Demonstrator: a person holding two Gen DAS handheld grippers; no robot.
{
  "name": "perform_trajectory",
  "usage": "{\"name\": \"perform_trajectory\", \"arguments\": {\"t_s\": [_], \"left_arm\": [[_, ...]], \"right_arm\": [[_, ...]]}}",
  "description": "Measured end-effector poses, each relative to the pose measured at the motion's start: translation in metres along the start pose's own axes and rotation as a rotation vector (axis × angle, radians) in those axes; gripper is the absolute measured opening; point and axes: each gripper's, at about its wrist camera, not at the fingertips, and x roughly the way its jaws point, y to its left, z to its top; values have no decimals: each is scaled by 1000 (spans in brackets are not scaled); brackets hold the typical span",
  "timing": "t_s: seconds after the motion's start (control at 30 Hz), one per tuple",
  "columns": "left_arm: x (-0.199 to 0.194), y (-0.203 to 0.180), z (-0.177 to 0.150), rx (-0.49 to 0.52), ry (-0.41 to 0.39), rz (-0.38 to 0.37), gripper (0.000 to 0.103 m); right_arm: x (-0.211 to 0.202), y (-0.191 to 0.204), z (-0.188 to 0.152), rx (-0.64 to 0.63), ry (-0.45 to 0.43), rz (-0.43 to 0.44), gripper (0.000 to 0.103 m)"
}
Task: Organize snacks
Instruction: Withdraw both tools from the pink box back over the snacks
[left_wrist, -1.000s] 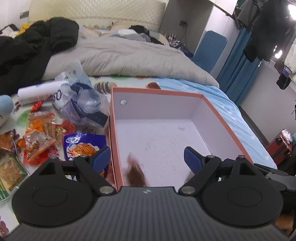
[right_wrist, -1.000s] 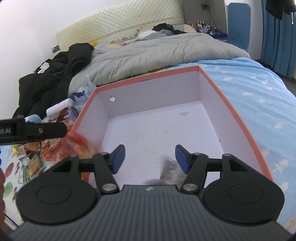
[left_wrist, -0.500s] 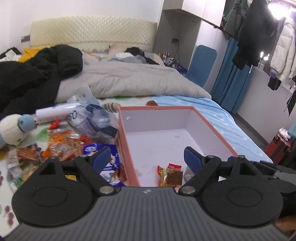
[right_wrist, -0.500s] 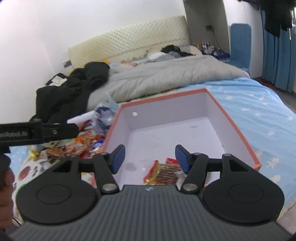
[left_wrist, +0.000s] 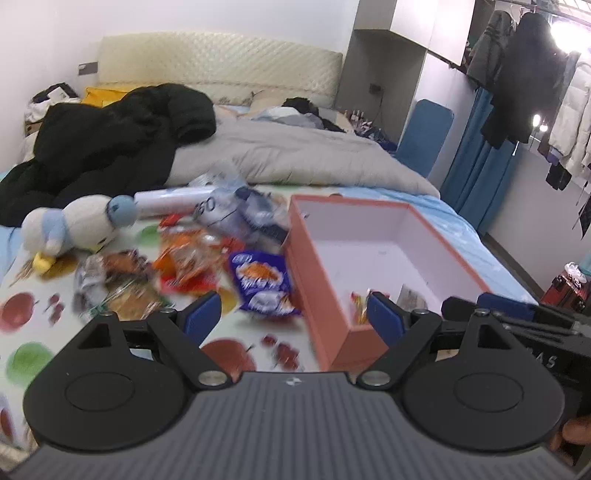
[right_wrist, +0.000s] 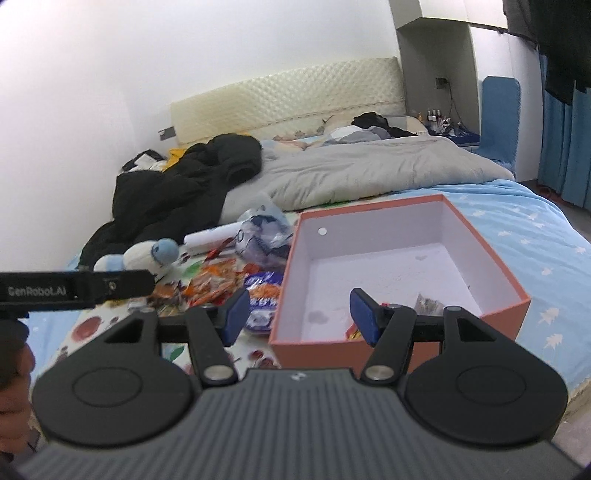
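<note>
Both claws, left (left_wrist: 291, 319) and right (right_wrist: 300, 314), have pulled back from the box (right_wrist: 402, 341) empty, jaws apart, leaving two packets (right_wrist: 424, 306) at its near edge; more snacks (left_wrist: 192, 262) wait on the bed.

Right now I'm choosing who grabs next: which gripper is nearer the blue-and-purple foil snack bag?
Left. The left gripper hangs just before the blue-and-purple foil snack bag; the right gripper sits beside the box.

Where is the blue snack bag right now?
The blue snack bag lies on the fruit-print sheet just left of the orange box in both wrist views, touching its wall, with the orange packets to its left.
</note>
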Motion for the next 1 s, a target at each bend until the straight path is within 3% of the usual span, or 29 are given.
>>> {"name": "perform_trajectory", "arguments": {"t_s": [0.43, 1.0], "left_arm": [[-46, 40, -52, -69, 23, 85, 89], [-46, 90, -66, -151, 52, 150, 89]], "right_arm": [[-22, 45, -35, -27, 27, 60, 62], [-13, 84, -64, -97, 75, 28, 62]]}}
